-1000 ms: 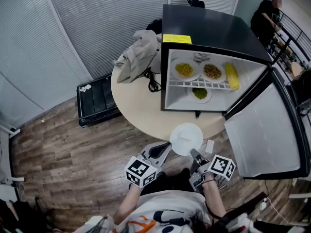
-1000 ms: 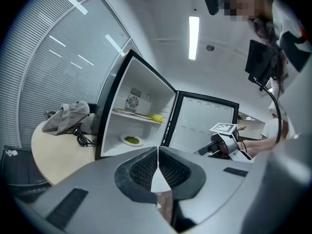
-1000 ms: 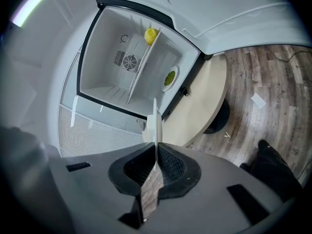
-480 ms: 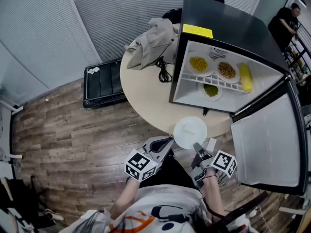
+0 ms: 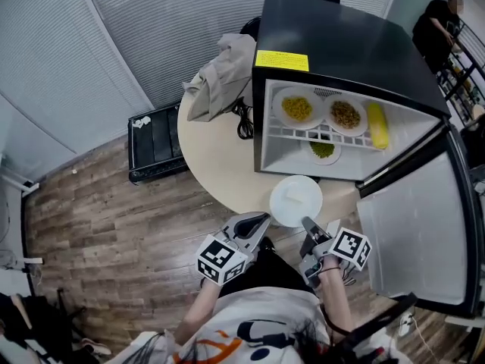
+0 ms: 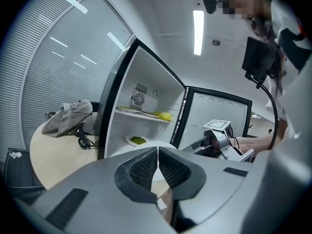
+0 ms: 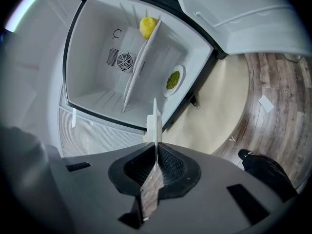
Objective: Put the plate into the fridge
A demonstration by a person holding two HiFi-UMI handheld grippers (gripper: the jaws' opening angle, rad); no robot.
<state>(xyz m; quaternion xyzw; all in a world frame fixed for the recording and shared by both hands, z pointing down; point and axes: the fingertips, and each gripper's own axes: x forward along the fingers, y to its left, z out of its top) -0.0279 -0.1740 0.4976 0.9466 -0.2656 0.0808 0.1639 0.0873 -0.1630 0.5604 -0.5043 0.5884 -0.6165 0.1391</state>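
A white plate (image 5: 295, 200) hangs level just in front of the open black fridge (image 5: 341, 44), over the round table's near edge. My right gripper (image 5: 309, 226) is shut on the plate's near rim. In the right gripper view the plate (image 7: 156, 118) stands edge-on between the pads. My left gripper (image 5: 261, 220) is shut with nothing in it, just left of the plate; its jaws (image 6: 158, 152) meet flat. Inside the fridge, two plates of yellow food (image 5: 297, 108) and a corn cob (image 5: 377, 125) sit on the wire shelf. A plate of green food (image 5: 322, 149) lies below it.
The fridge door (image 5: 413, 226) swings open to the right. On the beige table (image 5: 216, 165) lie a grey garment (image 5: 220, 74) and a black cable (image 5: 244, 123). A black flat case (image 5: 155, 146) rests on the wood floor at the left. A person (image 5: 436, 21) stands at the far right.
Both grippers have moved forward with the plate, which now lies closer to the fridge opening. Both stay shut.
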